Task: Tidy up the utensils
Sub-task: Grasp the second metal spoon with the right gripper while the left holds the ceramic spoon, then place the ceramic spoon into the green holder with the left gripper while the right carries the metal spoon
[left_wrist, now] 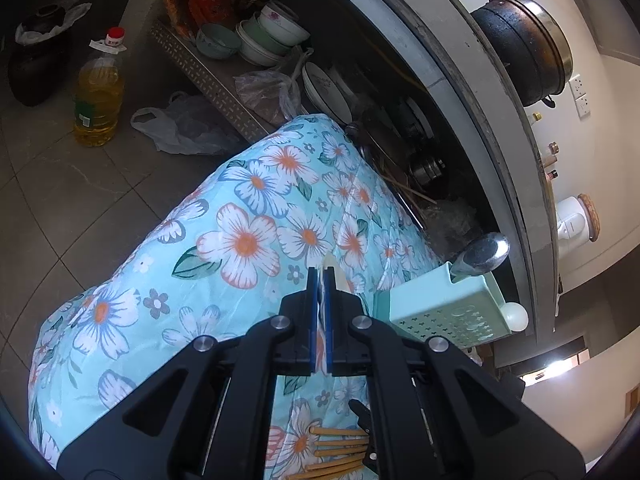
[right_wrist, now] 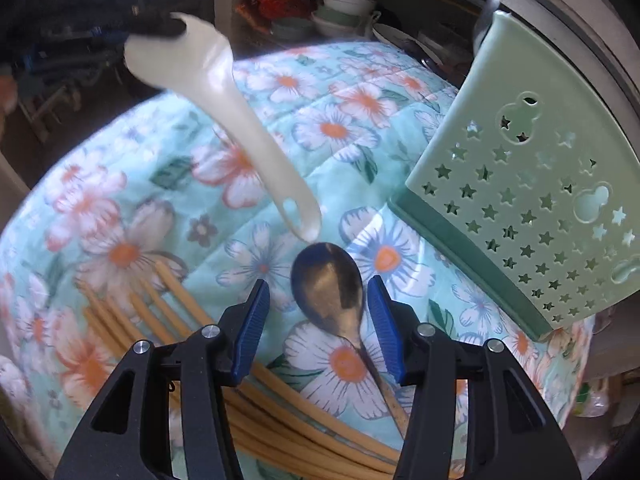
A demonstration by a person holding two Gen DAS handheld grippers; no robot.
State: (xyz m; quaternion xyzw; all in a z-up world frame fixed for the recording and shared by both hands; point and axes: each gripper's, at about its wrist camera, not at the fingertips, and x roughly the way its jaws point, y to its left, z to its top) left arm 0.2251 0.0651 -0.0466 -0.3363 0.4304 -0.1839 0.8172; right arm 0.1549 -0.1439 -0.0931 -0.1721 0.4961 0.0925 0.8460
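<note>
My left gripper [left_wrist: 320,276] is shut on a cream plastic rice paddle [left_wrist: 330,270], seen edge-on between the blue pads. In the right wrist view the paddle [right_wrist: 224,120] hangs in the air above the floral cloth, held at its broad end. My right gripper [right_wrist: 318,300] is open, low over a metal spoon [right_wrist: 328,288] lying on the cloth, its bowl between the fingers. A green perforated utensil holder [right_wrist: 532,200] stands to the right with a metal spoon [left_wrist: 482,256] in it. Several wooden chopsticks [right_wrist: 168,316] lie on the cloth at left.
The table is covered by a floral cloth [left_wrist: 240,240]. Behind it is a shelf with bowls [left_wrist: 256,36] and plates. An oil bottle [left_wrist: 98,92] and plastic bags stand on the tiled floor. A black pot [left_wrist: 520,48] sits on the counter.
</note>
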